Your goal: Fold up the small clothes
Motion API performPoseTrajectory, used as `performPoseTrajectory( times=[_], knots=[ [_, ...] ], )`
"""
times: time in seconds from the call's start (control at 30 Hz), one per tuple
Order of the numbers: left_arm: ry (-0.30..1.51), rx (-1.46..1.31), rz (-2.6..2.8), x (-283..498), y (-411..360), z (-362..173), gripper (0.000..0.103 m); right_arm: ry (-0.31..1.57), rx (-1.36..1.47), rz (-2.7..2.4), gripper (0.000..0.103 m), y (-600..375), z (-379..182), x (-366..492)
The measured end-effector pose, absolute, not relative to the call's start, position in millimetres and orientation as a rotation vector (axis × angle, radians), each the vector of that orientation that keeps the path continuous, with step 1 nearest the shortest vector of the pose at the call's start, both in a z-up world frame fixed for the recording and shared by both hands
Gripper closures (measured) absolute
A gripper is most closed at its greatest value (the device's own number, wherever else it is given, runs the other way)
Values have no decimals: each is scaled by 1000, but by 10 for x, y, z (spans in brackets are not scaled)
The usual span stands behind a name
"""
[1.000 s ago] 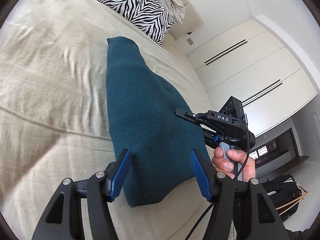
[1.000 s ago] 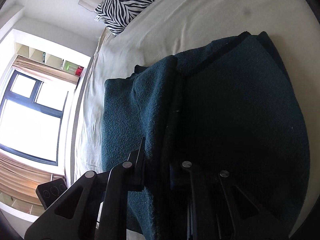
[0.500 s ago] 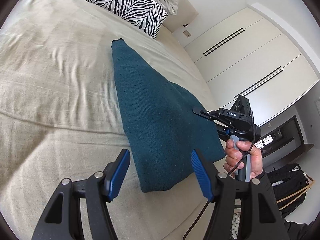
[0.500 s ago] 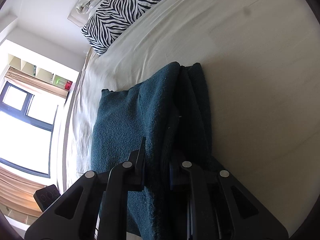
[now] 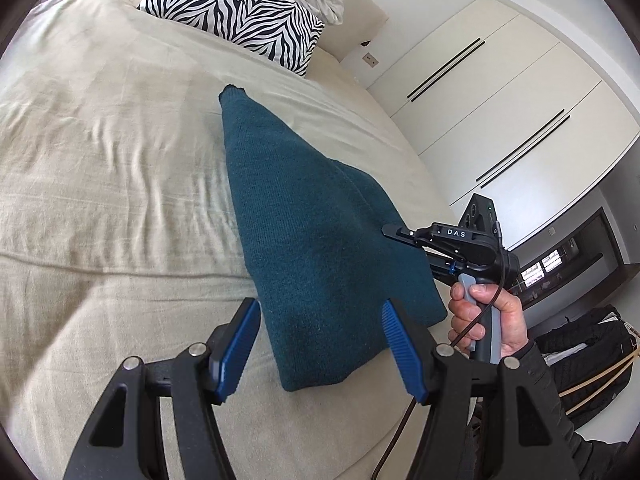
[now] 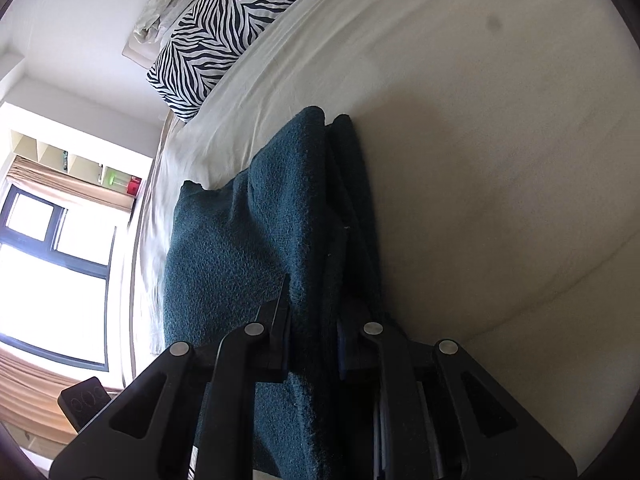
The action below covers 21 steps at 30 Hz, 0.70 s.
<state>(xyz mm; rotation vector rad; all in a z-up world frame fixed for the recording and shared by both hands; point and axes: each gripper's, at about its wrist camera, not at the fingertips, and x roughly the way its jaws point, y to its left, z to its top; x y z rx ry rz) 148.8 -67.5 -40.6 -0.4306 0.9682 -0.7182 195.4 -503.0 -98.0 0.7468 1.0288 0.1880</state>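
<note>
Teal knit garment point(image 5: 320, 248) flat on bed point(image 5: 100, 160), folded lengthwise. Right claw point(image 6: 314, 320) clamped on its side edge, likely to carry the fold. Left claw point(image 5: 320, 344) half open, empty, above near hem, probably ready to pin.

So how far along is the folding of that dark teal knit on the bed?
Partly done: the teal knit garment is already doubled into a long narrow shape on the beige bedspread. In hand: the right tongs are shut on its stacked layers along one edge. The left tongs are open over the near end, gripping nothing. Left: probably a crosswise fold to shorten it, then release.
</note>
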Motion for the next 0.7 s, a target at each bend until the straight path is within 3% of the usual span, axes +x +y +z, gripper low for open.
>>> performPoseTrajectory(
  times=[0.4,0.6,0.7],
  knots=[
    [923,-172,-652,2509,-1605,-174,37,985,860,282,86,-5232,-1174,1864],
    [1019,-111,-564,3007,-1733,-547,37,899,783,145,83,-5500,-717,1719],
    [976,-53,-557,2942,-1762,-650,36,848,803,230,83,-5502,-496,1833]
  ],
)
